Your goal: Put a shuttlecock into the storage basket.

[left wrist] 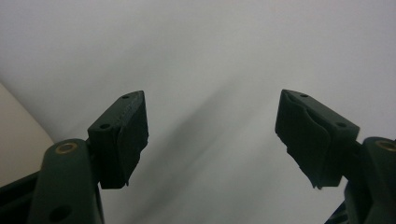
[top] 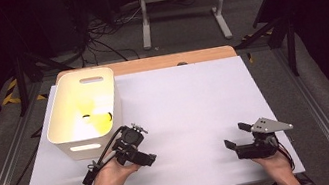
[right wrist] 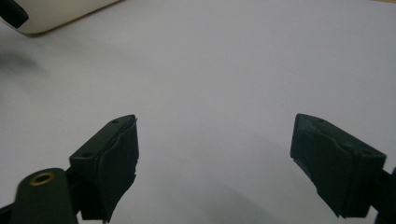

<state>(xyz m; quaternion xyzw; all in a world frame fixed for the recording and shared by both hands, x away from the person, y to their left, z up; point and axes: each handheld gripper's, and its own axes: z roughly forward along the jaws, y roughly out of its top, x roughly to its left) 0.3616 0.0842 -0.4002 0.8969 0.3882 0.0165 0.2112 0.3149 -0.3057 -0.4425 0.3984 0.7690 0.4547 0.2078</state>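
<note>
The left gripper (top: 137,150) hovers with jaws wide and empty, just beside the near wall of the white bin (top: 67,145). A small yellow object (top: 99,117) lies inside the bin, while the right gripper (top: 237,136), also wide and empty, rests well apart on the white tabletop (top: 185,104).

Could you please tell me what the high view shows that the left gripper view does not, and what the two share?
High view alone: the whole white bin with something yellow and black inside, the right gripper, both hands, and the floor beyond the table. Left gripper view alone: a close look between the left gripper jaws, spread wide with nothing between them. Both share the white tabletop and part of the bin's wall.
</note>
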